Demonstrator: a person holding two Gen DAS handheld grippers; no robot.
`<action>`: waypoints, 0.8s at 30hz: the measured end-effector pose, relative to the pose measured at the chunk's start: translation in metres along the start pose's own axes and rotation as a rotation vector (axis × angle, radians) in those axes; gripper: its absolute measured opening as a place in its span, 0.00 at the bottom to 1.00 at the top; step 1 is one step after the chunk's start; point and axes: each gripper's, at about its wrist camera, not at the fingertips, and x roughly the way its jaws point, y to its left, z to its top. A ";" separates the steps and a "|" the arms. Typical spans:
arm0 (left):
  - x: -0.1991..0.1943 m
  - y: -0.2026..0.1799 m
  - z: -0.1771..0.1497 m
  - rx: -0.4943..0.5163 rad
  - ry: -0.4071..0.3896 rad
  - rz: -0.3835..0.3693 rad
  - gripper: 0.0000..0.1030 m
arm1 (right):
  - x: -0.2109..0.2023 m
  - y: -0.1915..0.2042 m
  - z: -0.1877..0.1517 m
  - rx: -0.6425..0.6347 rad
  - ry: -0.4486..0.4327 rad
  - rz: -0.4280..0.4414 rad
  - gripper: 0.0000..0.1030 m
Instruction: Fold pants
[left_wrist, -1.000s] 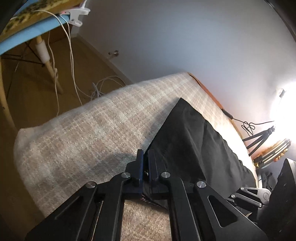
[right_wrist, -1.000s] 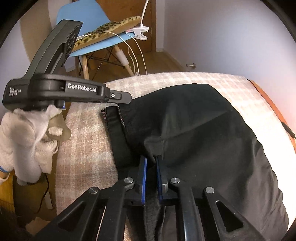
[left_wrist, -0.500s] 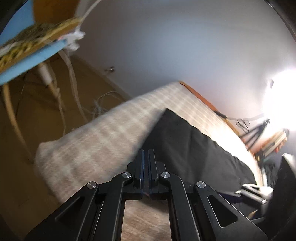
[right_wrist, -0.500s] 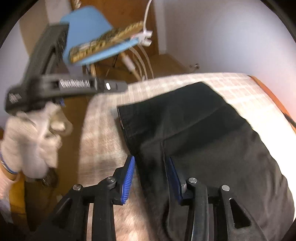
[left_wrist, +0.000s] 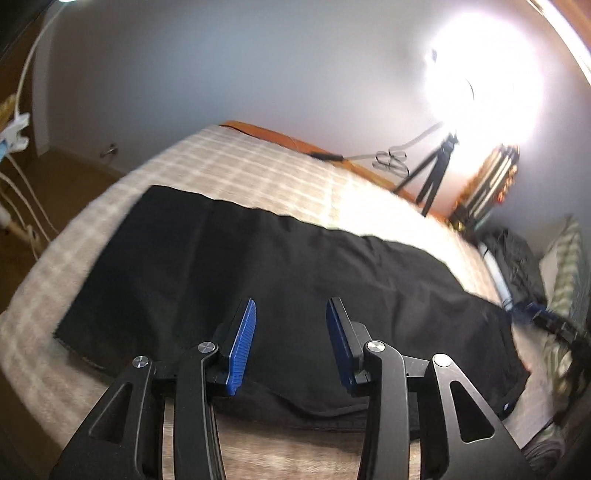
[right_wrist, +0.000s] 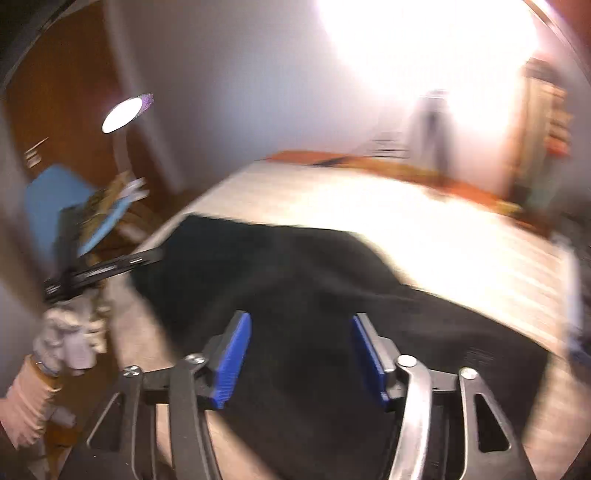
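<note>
Black pants (left_wrist: 295, 280) lie flat and folded lengthwise on the beige plaid bed cover (left_wrist: 258, 177). My left gripper (left_wrist: 291, 314) is open and empty, its blue pads over the near edge of the pants. My right gripper (right_wrist: 301, 325) is open and empty above the pants (right_wrist: 295, 280); that view is blurred by motion. The left gripper's body (right_wrist: 103, 271) and the gloved hand (right_wrist: 70, 332) holding it show at the left of the right wrist view.
A bright lamp glares at the back right (left_wrist: 484, 74) with a tripod (left_wrist: 436, 170) below it. A blue chair (right_wrist: 62, 199) stands left of the bed. White cables (left_wrist: 22, 192) hang over the wooden floor. Dark gear lies at the bed's right end (left_wrist: 517, 258).
Both grippers were shut on the pants' waist a second ago; both have let go and opened. The pants now lie flat, and both cameras have swung right along the bed.
</note>
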 end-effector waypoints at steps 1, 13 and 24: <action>0.003 -0.002 0.000 0.008 0.008 0.002 0.37 | -0.010 -0.022 -0.004 0.035 -0.005 -0.045 0.61; 0.028 0.035 -0.017 -0.031 0.080 0.191 0.36 | -0.014 -0.210 -0.047 0.297 0.030 -0.132 0.67; 0.033 0.035 -0.016 -0.045 0.071 0.213 0.36 | 0.038 -0.231 -0.046 0.313 0.021 0.033 0.64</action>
